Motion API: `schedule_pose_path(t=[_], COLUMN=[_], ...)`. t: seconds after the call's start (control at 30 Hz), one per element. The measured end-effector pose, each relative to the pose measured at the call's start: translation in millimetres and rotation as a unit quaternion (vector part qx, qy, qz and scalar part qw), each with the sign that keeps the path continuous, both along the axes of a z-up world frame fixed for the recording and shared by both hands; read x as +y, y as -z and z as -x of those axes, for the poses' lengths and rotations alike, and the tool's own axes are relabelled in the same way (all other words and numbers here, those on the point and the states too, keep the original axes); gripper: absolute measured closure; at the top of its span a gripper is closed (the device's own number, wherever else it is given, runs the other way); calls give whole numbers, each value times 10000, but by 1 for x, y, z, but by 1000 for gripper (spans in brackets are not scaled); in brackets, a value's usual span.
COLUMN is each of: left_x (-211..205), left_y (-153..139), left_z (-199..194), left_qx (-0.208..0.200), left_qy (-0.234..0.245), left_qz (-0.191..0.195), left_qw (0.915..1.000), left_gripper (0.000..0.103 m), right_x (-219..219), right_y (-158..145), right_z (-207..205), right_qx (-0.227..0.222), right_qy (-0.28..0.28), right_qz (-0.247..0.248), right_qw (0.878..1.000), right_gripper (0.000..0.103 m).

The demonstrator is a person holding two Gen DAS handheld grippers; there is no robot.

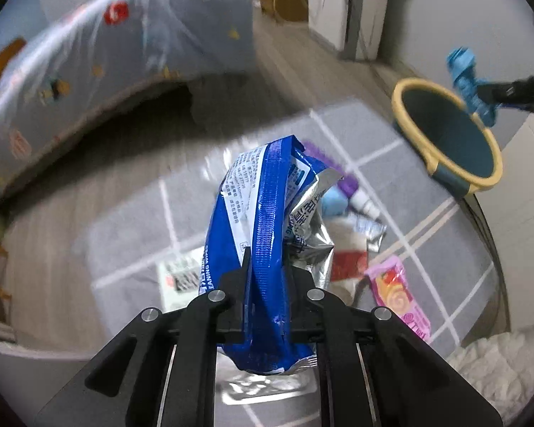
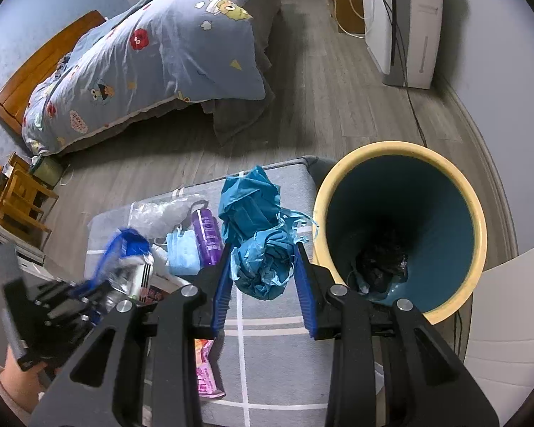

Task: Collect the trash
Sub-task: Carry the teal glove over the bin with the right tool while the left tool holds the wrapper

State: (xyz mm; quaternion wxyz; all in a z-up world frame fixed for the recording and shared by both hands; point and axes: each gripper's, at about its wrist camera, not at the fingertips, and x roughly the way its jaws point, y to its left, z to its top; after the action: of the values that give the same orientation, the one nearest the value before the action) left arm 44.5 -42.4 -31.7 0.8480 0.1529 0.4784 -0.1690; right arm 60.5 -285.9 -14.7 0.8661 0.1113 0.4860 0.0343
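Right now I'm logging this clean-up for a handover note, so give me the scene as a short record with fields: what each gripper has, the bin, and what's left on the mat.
left gripper: shut on blue wipes packet
right gripper: shut on crumpled teal plastic bag
bin: teal with yellow rim, open, dark trash at the bottom, beside the right gripper
grey mat: purple bottle, blue face mask, pink wrapper
background: bed with patterned quilt

Crumpled teal plastic wad (image 2: 263, 267) hangs beside the yellow-rimmed bin (image 2: 477, 227) — blue foil wrapper (image 1: 263, 249) upright, creased.
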Motion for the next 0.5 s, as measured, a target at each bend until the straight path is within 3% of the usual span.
schedule_pose_path(t=[0.23,0.37,0.5], left_x=[-11,-36,-68], left_y=[-68,-86,-82], left_z=[1,-6,-15], left_qx=[-889,-1032,-913], left_qy=[-130,-33,148], left_qz=[462,627,739], left_qw=[9949,9927,9930], left_gripper=[90,90,90], right_x=[-12,-23,-45], right_y=[2,3,2], right_z=[-2,-3,-4], right_qx=[-56,-80,-120], right_qy=[-17,-5,189], right_qz=[-138,-212,-123], right_qw=[9999,9997,9997], right_gripper=[70,70,70])
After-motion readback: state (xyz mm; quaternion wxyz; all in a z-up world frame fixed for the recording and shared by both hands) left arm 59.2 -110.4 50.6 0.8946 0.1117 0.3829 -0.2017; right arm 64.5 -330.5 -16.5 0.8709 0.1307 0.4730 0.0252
